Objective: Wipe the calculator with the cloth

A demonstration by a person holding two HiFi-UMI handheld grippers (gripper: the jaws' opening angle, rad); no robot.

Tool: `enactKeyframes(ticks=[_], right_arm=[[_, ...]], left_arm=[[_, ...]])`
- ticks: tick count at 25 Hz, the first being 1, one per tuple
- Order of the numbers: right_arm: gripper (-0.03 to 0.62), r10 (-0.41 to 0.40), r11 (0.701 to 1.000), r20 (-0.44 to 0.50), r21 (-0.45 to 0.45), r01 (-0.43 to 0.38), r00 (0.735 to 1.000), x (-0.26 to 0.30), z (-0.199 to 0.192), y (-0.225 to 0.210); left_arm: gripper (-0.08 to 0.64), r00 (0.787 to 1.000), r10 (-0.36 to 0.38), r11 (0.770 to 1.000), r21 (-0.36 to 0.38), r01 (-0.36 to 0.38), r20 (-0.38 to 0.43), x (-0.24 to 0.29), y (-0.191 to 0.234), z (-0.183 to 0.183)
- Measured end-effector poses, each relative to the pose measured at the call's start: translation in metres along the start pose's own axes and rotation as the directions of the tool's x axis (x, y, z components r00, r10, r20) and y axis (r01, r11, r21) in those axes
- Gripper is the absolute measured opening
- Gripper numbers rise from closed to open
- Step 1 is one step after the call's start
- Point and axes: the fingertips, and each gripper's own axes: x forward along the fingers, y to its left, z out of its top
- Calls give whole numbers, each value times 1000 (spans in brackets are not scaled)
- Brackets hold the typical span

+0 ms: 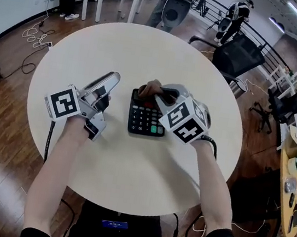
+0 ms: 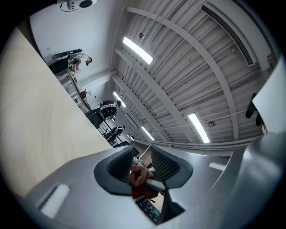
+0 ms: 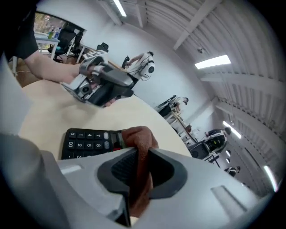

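A black calculator (image 1: 146,120) lies flat in the middle of the round white table (image 1: 142,48). My right gripper (image 1: 163,95) is shut on a brown cloth (image 1: 150,89), and the bunched cloth rests on the calculator's far end, over its display. The right gripper view shows the cloth (image 3: 139,138) pinched between the jaws of the right gripper (image 3: 139,170), above the calculator's keys (image 3: 87,143). My left gripper (image 1: 110,80) hovers left of the calculator and tilts upward. The jaws of the left gripper (image 2: 144,166) stand slightly apart with nothing held; the cloth (image 2: 139,176) shows through the gap.
A black office chair (image 1: 238,57) stands at the table's far right edge. Cables (image 1: 36,37) lie on the wooden floor at the left. Further tables and people stand at the back of the room. A yellow shelf with small items (image 1: 293,186) sits at the far right.
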Motion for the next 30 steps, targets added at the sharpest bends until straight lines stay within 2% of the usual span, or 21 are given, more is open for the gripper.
enactKeyframes(ticks=[4, 9, 12, 15, 17, 18, 20, 22, 23, 25, 26, 28, 30], right_arm=[[49, 107, 994, -3, -28, -107, 994, -4, 2, 36], [49, 223, 974, 3, -38, -223, 975, -33, 0, 76], [50, 302, 953, 28, -39, -300, 953, -54, -2, 100], [49, 392, 919, 32, -67, -390, 919, -74, -4, 120], [51, 421, 905, 40, -82, -417, 906, -82, -3, 122], [51, 409, 911, 51, -77, -405, 911, -83, -2, 116], [50, 322, 947, 79, -30, -321, 943, -76, 2, 89], [51, 172, 984, 85, 29, -175, 981, -61, 5, 49], [49, 95, 994, 79, 50, -99, 992, -52, 6, 30], [51, -23, 998, 59, 67, 19, 998, -34, 7, 2], [51, -54, 997, 49, 62, 51, 997, -24, 8, -6], [49, -54, 998, 18, 26, 53, 998, -7, 8, -7], [51, 20, 1000, -10, -9, -20, 1000, 3, 6, 7]], left_arm=[[124, 1000, 0, 1000, 4, 0, -2, 0, 0, -1], [124, 1000, 4, 1000, 8, -4, -3, 0, 0, 0], [124, 1000, 4, 1000, 10, -4, -6, 0, 0, 0], [124, 1000, 3, 1000, 14, -3, -8, 0, -1, 0], [124, 1000, -1, 1000, 17, 1, -9, 1, -2, 0], [124, 1000, 0, 1000, 16, 0, -9, 1, -2, 0], [124, 1000, 5, 1000, 14, -5, -10, 0, -1, -1], [124, 1000, 7, 1000, 14, -7, -12, 0, -1, 0], [124, 1000, 8, 1000, 15, -7, -13, 0, -1, 0], [124, 1000, 8, 1000, 16, -7, -13, 0, -1, -1], [124, 1000, 7, 1000, 14, -7, -11, 0, -1, -1], [124, 1000, 6, 1000, 11, -6, -7, -1, 0, -1], [124, 1000, 6, 1000, 9, -6, -4, -1, -1, -1]])
